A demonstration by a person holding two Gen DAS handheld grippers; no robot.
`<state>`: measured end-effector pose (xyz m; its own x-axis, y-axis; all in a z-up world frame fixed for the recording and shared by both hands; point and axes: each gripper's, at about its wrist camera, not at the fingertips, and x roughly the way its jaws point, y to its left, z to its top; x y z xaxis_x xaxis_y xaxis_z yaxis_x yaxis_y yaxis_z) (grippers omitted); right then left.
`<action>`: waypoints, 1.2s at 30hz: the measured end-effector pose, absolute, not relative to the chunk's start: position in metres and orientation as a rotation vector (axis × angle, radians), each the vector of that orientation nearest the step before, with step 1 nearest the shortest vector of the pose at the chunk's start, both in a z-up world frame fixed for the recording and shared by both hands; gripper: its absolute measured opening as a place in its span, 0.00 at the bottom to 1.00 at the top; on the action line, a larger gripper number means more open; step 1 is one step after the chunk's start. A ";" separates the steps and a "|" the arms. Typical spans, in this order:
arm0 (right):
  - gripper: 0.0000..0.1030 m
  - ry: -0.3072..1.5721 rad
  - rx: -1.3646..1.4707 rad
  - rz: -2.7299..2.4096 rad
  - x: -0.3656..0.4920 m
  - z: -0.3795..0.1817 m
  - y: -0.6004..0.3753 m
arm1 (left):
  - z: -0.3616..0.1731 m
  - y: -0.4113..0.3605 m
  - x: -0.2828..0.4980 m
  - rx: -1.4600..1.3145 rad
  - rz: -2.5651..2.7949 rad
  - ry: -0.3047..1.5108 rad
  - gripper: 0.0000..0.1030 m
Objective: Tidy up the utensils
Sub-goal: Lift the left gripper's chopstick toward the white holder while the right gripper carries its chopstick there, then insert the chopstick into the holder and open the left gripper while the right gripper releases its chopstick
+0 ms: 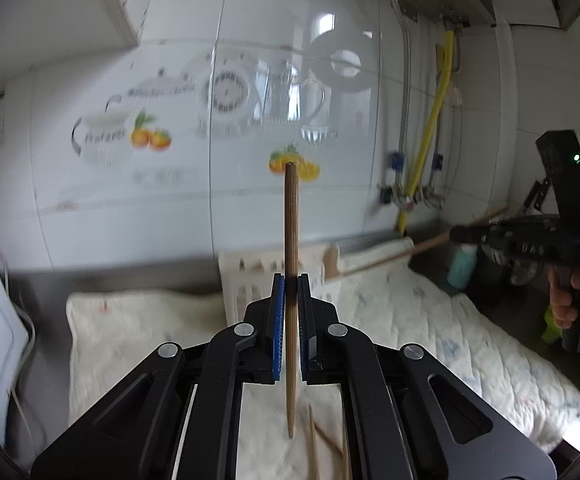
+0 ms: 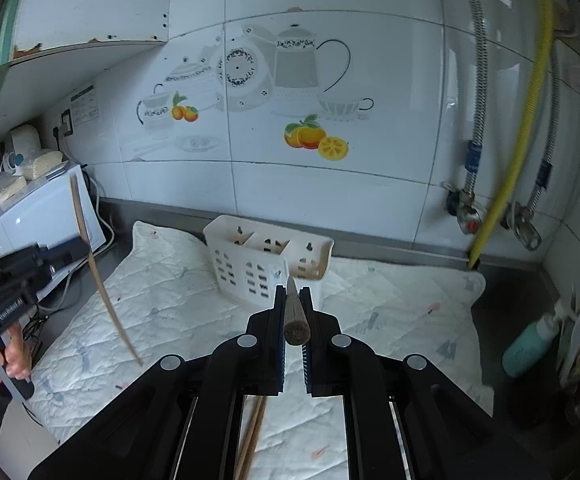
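Note:
My left gripper (image 1: 291, 280) is shut on a wooden chopstick (image 1: 291, 240) and holds it upright above the quilted mat (image 1: 430, 320). It also shows in the right wrist view (image 2: 98, 276), at the left. My right gripper (image 2: 293, 294) is shut on another wooden chopstick (image 2: 295, 316), which points forward toward the white slotted utensil caddy (image 2: 266, 260). The caddy stands on the mat near the wall. In the left wrist view the caddy (image 1: 250, 276) lies just behind the held chopstick. Loose chopsticks (image 1: 322, 448) lie on the mat under the left gripper.
A white appliance (image 2: 50, 216) stands at the left end of the counter. A teal bottle (image 2: 530, 344) stands at the right. Pipes and a yellow hose (image 2: 514, 160) run down the tiled wall. More chopsticks (image 2: 254, 436) lie under the right gripper.

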<state>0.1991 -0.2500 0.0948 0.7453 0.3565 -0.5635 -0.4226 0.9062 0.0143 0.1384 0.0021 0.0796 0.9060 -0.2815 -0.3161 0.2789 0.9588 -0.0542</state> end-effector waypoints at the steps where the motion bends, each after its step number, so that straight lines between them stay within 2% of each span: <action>1: 0.06 0.603 -0.124 0.423 0.207 0.096 -0.248 | 0.085 0.001 0.144 -0.003 -0.286 0.314 0.04; 8: 0.06 0.656 -0.178 0.417 0.247 0.100 -0.237 | 0.140 -0.007 0.201 0.037 -0.222 0.179 0.04; 13: 0.06 0.672 -0.182 0.425 0.266 0.094 -0.233 | 0.159 -0.010 0.243 0.027 -0.193 0.137 0.04; 21: 0.06 0.724 -0.206 0.443 0.287 0.077 -0.228 | 0.126 -0.009 0.304 0.020 -0.136 0.213 0.04; 31: 0.06 0.783 -0.211 0.450 0.302 0.056 -0.219 | 0.092 0.001 0.319 -0.008 -0.131 0.301 0.06; 34: 0.06 0.792 -0.205 0.451 0.307 0.055 -0.217 | 0.095 0.000 0.314 -0.002 -0.137 0.296 0.11; 36: 0.07 0.788 -0.206 0.443 0.311 0.059 -0.216 | 0.099 0.000 0.308 -0.004 -0.133 0.285 0.26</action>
